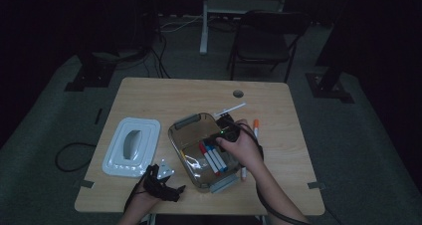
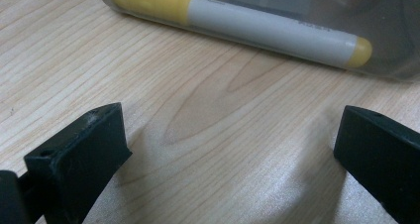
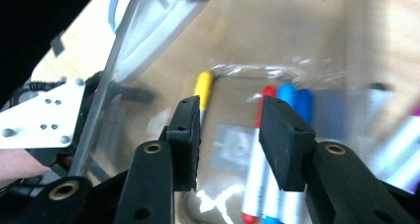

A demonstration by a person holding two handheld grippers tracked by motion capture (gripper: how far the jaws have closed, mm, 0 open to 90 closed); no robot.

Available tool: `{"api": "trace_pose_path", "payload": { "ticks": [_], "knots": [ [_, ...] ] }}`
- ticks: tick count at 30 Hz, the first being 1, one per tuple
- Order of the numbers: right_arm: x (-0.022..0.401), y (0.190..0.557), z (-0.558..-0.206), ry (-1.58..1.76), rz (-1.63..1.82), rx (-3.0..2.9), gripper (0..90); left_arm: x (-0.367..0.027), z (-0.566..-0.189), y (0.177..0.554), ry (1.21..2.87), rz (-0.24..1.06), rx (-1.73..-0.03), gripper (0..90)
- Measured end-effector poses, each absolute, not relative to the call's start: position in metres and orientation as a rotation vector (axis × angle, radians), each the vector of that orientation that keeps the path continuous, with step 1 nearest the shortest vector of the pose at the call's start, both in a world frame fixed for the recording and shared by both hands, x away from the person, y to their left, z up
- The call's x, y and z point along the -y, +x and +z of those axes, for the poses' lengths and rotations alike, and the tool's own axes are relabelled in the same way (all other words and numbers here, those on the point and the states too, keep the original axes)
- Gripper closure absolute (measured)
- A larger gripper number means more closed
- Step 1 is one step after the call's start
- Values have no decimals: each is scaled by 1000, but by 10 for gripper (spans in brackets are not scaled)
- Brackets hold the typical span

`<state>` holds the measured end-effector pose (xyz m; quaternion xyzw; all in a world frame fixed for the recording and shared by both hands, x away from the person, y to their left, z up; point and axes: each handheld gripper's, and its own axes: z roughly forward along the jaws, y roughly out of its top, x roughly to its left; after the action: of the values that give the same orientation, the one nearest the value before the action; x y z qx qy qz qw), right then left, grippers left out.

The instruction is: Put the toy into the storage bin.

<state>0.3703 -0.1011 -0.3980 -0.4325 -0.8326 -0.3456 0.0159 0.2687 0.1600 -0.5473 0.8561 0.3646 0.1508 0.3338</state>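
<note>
A clear plastic box (image 1: 183, 130) sits mid-table and holds red and blue markers (image 1: 213, 158). My right gripper (image 1: 226, 130) hovers over the box's far right part. Its jaws (image 3: 230, 125) stand a little apart with nothing between them, above a yellow marker (image 3: 203, 87), a red marker (image 3: 257, 149) and blue markers (image 3: 292, 100) on the box floor. My left gripper (image 1: 175, 184) rests on the table by the box's near left corner. It is open (image 2: 233, 135) and faces the box wall, behind which lies the yellow marker (image 2: 267, 28).
The box's white lid (image 1: 132, 146) lies left of the box. An orange marker (image 1: 256, 127), a white pen (image 1: 231, 109) and another marker (image 1: 243, 173) lie on the table to its right. A folding chair (image 1: 266, 41) stands beyond the far edge.
</note>
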Motion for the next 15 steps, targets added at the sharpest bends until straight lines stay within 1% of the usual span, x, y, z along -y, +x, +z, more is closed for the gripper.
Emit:
{"api": "trace_pose_path", "payload": {
  "ticks": [4, 7, 11, 15],
  "knots": [
    [135, 373, -390, -1427, -1151, 2569, 582, -160, -547, 269, 2234, 395, -952, 6],
    [163, 376, -392, -1507, -1187, 2543, 582, -160, -547, 269, 2233, 395, -952, 6],
    [197, 380, -405, -1642, -1163, 2506, 592, -160, -547, 269, 2233, 396, -952, 6],
    [227, 388, -426, -1791, -1114, 2475, 599, -160, -547, 269, 2234, 393, -952, 6]
  ]
}}
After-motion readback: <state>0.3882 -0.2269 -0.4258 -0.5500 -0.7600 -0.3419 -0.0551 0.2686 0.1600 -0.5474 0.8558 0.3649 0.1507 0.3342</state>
